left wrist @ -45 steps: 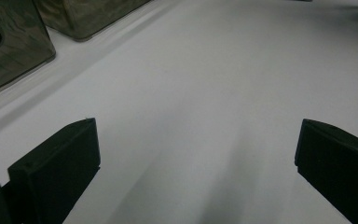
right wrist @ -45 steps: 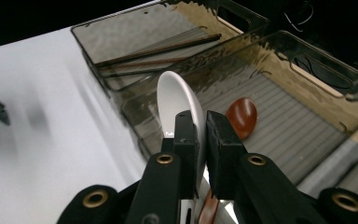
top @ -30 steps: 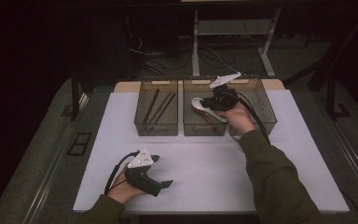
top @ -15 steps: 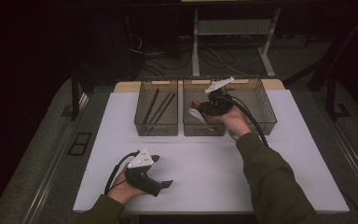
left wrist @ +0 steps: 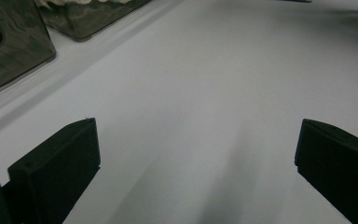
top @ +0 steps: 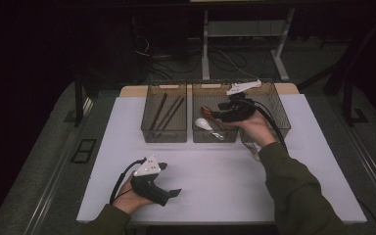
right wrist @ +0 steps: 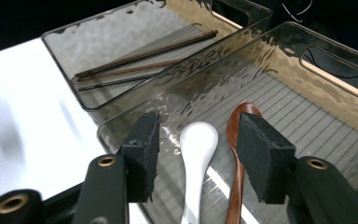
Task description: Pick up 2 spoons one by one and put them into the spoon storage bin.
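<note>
My right gripper [top: 218, 116] hangs open over the middle smoky bin [top: 215, 136]. In the right gripper view its jaws [right wrist: 200, 140] stand apart just above a white spoon [right wrist: 196, 142] and a brown spoon [right wrist: 238, 128], which lie side by side on the bin's ribbed floor. Neither jaw touches a spoon. From above, the white spoon [top: 203, 123] and the brown spoon [top: 206, 110] lie left of the gripper. My left gripper [top: 169, 179] rests low at the front left of the white table [top: 235, 176], open and holding nothing [left wrist: 196, 140].
The left bin [top: 164, 132] holds several dark chopsticks [top: 169, 112], also seen in the farther bin [right wrist: 144, 58]. A third bin [top: 276, 110] stands at the right, behind my right hand. Bin corners [left wrist: 14, 46] lie ahead of the left gripper. Cables and a desk frame stand beyond the table.
The white spoon has gone down and left onto the middle bin's floor, and the right gripper now stands open above it. The left gripper has not moved.
</note>
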Motion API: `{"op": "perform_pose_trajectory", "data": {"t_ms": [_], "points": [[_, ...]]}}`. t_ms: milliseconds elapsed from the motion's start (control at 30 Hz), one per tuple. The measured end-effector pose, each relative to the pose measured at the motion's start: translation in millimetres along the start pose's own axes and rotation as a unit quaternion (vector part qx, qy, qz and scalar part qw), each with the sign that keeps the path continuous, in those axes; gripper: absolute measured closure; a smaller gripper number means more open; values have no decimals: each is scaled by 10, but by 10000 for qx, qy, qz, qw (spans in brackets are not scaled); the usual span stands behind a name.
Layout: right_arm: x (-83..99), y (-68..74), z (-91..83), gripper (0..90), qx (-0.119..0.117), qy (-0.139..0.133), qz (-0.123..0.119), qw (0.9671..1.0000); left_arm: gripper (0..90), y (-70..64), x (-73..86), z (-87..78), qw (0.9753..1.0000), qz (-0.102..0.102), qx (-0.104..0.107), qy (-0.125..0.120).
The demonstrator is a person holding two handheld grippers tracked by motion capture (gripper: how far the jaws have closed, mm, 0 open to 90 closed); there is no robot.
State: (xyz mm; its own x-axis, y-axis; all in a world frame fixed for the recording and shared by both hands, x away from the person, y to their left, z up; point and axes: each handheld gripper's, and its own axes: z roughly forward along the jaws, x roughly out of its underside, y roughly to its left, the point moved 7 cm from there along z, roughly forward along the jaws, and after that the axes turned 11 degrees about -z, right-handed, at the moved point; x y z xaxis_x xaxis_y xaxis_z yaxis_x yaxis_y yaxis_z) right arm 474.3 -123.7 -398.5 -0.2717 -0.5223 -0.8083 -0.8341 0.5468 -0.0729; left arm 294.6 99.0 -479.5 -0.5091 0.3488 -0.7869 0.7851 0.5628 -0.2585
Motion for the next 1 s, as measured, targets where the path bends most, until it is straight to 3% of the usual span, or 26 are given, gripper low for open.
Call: {"op": "perform_pose_trajectory", "data": {"t_ms": [500, 1000], "points": [[228, 63, -423, 402, 9, -155, 189, 9997, 0, 27, 14, -4, 10000, -54, -37, -5], [634, 157, -892, 397, 78, -343, 399, 9986, 0, 6, 5, -7, 10000, -76, 0, -20]]}}
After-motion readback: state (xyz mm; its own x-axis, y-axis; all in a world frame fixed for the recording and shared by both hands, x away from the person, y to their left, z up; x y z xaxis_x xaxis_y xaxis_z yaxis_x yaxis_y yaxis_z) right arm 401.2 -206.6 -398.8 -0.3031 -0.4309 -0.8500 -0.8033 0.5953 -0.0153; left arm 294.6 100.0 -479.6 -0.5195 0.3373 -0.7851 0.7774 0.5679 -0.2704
